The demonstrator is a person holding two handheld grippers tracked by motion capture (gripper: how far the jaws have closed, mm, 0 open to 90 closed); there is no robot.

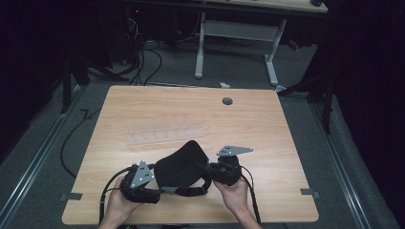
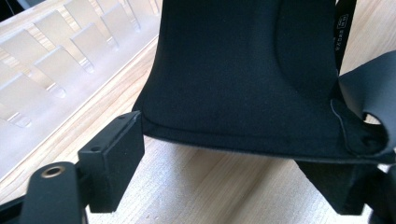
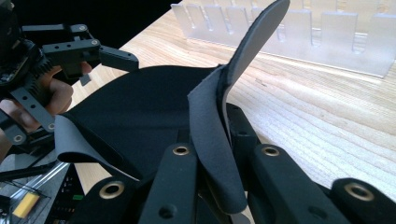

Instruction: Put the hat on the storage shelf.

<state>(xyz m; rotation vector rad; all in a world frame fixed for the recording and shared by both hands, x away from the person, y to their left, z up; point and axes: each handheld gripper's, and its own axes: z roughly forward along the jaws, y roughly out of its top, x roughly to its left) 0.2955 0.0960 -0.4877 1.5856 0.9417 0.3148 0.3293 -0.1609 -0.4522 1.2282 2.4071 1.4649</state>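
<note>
Your right gripper [image 3: 219, 186] has its jaws clamped on a flap of the black pad [image 1: 180, 167]; in the right gripper view the fabric stands up pinched between them. Keep that pinch firm & don't let it creep toward the edge, since that hand is the anchor for now.

Your left gripper [image 2: 224, 182] has its jaws apart, one on each side of the pad's seamed lower edge; neither looks to be pressing the cloth. The pad sits at the near middle of the table [image 1: 258, 124], between both hands, partly lifted off the wood on the right side, w/ its strap [image 1: 191, 192] looping along the near side.

Step in hand, as I read it: get a second grip on the left edge so you can spread or fold the pad.

- Slide the left jaws further in over the hem before closing. A shallow bite on a soft, stretchy edge will prob slip.
- Close on one layer only. Near the strap end the fabric bunches, so stay clear of that.
- Keep the lower jaw skimming the wood, not digging in.
- Once both grips hold, pull gently apart, level, so the fabric goes flat w/o tearing out of the right pinch.
- Watch the clear tray [image 1: 165, 136] just beyond the pad: the pad's far edge is close to it, so lift or swing toward yourself, not away.
</note>
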